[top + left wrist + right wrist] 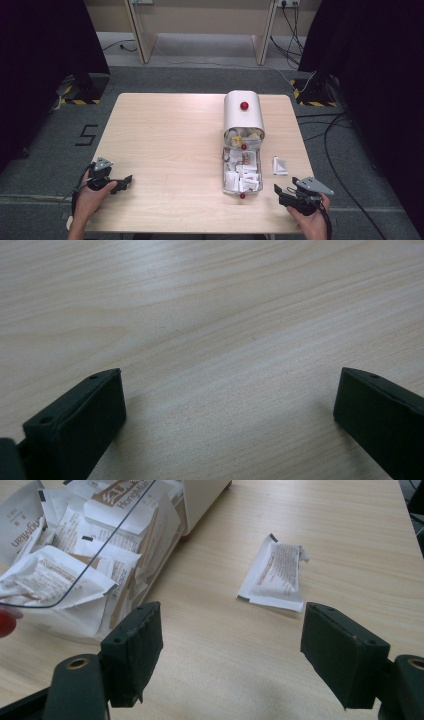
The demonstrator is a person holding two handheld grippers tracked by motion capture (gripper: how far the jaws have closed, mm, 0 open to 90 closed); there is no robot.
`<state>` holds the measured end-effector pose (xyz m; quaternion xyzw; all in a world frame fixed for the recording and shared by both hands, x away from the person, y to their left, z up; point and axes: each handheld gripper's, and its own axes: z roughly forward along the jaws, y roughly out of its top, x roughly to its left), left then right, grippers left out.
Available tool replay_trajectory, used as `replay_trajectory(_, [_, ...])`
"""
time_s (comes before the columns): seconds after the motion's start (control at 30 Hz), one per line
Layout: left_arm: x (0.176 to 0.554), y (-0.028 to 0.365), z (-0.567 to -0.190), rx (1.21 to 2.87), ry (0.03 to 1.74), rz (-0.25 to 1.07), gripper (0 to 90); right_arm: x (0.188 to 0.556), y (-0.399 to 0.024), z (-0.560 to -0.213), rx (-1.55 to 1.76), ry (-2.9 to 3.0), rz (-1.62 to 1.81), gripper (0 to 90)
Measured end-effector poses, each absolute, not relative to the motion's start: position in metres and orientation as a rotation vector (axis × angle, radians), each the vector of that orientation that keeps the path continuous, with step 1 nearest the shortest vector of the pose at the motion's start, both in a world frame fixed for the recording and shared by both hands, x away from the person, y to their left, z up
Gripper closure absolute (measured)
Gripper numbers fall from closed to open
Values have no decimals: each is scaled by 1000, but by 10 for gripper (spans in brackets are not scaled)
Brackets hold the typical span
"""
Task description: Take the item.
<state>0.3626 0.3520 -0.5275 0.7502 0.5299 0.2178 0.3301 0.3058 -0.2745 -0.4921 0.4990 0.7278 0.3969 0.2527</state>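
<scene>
The jaws of the right gripper are spread wide with nothing between them, near a loose white paper sachet lying beside the clear sachet-filled tray. The left gripper, likewise released, is held well apart from that tray over the pale wooden table.

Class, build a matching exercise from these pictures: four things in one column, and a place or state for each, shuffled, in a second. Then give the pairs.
Things:
1. loose sachet
2. left gripper
3. clear tray
4. red knob

Places or states:
A. on the white cover
B. full of sachets
C. flat on the table, right of the tray
D. open over bare wood

Pairs: 1-C, 2-D, 3-B, 4-A
</scene>
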Motion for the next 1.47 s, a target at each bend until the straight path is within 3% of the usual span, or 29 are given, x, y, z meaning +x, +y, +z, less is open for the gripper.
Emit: replay_trajectory(1.47, [363,352,-528,1962,1386,570,0,283,-283,-529,1352,1990,1011,160])
